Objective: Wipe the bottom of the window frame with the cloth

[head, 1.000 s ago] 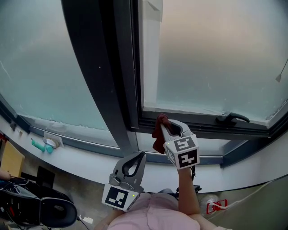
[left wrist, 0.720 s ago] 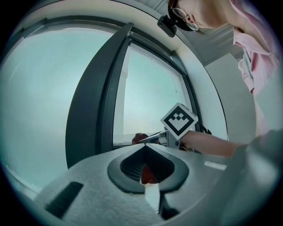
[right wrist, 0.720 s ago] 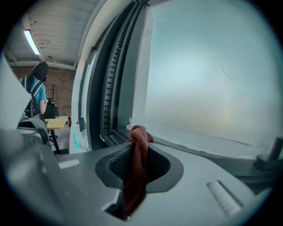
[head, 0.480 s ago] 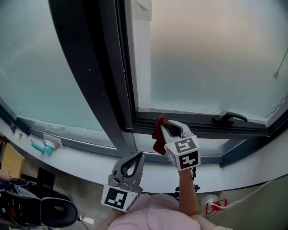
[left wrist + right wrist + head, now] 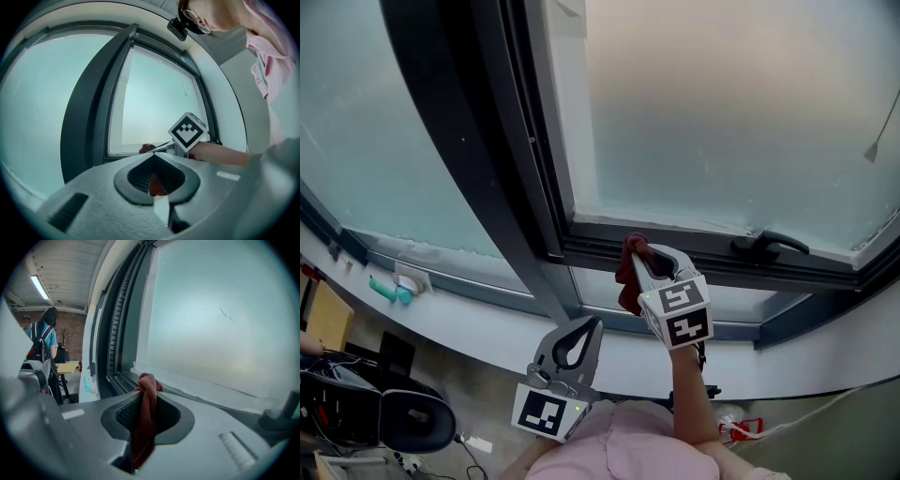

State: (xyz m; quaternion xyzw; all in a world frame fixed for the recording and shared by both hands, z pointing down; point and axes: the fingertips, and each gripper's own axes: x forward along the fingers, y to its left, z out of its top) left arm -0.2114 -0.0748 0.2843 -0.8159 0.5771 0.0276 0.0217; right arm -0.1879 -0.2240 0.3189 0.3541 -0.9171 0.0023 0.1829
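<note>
Count: you are holding two hand-held grippers, and one cloth is showing. Your right hand-held gripper (image 5: 639, 251) is clamping the dark red cloth (image 5: 625, 272) between its jaws. The bunched top is sticking out past the tips and the rest is hanging down along the jaws. Your left hand-held gripper (image 5: 592, 324) is hanging near you, lower than and left of the right one and well apart from the window. Its jaws are meeting at the tips with nothing held between them.

The cloth is sitting at the bottom rail of the window frame (image 5: 712, 249), near the rail's left corner. In the head view its top is lying against the rail. One window handle (image 5: 769, 246) is lying on the same rail, well to the right of the cloth. One teal object (image 5: 389, 291) is lying on the white sill (image 5: 487, 323), far left.

Only the right gripper view is showing the cloth pinched between the ribbed pads. It is also showing one person (image 5: 44, 341) standing beside a yellow desk (image 5: 70, 366) under one ceiling light (image 5: 40, 287). Only the left gripper view is showing the marker cube (image 5: 187, 131) and your forearm (image 5: 220, 153) from the side, with the cloth's tip poking out at the rail.
</note>
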